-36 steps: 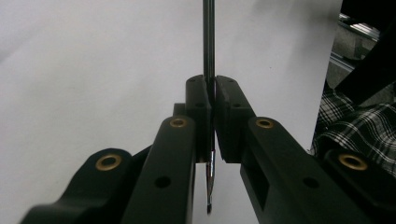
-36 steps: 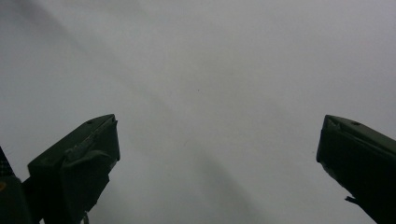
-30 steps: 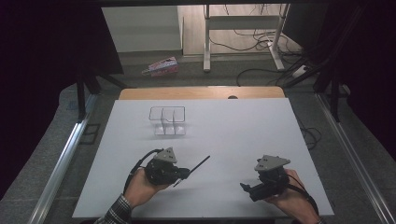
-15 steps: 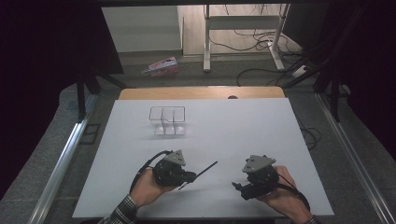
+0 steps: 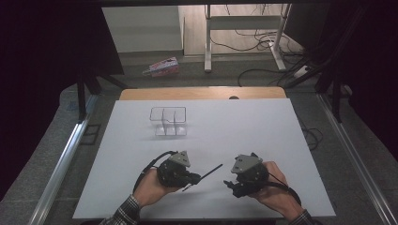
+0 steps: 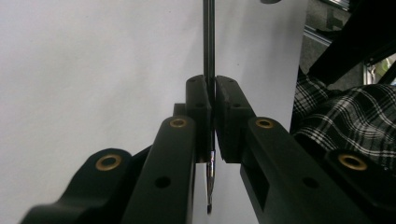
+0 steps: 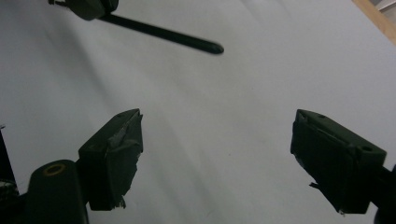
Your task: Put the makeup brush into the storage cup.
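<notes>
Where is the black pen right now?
In the high view the black pen sits near the table's front edge, clamped in the left tool, pointing toward the right tool.

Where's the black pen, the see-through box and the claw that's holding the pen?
black pen [image 5: 212, 170], high view, middle of its free shaft.
see-through box [image 5: 168, 109], high view, far rim.
left claw [image 6: 211, 100], left gripper view, between its fingertips, shut on the pen.

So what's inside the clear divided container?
The clear divided container looks empty; only its inner walls and the white table show through. The high view is too distant to exclude something tiny.
</notes>
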Tool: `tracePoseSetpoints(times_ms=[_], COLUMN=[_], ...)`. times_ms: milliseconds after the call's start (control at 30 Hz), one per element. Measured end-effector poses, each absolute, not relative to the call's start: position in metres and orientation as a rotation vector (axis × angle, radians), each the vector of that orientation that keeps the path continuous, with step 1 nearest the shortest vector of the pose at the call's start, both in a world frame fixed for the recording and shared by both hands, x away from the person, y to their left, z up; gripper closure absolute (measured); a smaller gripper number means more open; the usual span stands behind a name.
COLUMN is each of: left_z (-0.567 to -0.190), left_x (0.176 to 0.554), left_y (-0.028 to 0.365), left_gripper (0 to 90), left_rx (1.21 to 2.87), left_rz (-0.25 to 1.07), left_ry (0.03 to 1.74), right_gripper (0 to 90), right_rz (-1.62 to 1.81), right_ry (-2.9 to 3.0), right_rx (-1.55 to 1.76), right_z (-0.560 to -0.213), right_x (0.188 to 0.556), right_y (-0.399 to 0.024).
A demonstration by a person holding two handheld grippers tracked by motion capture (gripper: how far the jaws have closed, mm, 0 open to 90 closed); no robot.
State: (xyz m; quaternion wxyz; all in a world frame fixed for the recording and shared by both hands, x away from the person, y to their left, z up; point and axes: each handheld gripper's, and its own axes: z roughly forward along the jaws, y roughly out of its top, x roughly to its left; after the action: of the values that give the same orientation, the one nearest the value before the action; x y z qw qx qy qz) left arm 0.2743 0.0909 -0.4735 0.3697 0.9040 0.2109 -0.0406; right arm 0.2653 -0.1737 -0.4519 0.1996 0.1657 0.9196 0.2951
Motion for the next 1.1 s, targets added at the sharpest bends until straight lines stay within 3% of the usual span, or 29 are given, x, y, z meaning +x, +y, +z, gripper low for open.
tracePoseSetpoints(times_ms=[300, 733, 933, 1100], left_z=[-0.471, -0.471, -0.471, -0.471], left_x=[0.273, 0.274, 0.274, 0.275], left_y=[0.083, 0.078, 0.076, 0.076], left_gripper=[85.4, 85.4, 85.4, 85.1], left_rx=[2.359, 2.387, 2.402, 2.427], left_rz=[-0.103, -0.112, -0.112, -0.104], left_ry=[0.499, 0.486, 0.484, 0.472], right_gripper=[22.3, 40.1, 50.5, 64.2], right_rz=[0.81, 0.743, 0.716, 0.687], right_ry=[2.567, 2.604, 2.613, 2.636], right_rx=[0.361, 0.209, 0.149, 0.12], right_z=[-0.447, -0.45, -0.453, -0.455], right_x=[0.269, 0.269, 0.267, 0.266], right_y=[-0.155, -0.141, -0.138, -0.137])
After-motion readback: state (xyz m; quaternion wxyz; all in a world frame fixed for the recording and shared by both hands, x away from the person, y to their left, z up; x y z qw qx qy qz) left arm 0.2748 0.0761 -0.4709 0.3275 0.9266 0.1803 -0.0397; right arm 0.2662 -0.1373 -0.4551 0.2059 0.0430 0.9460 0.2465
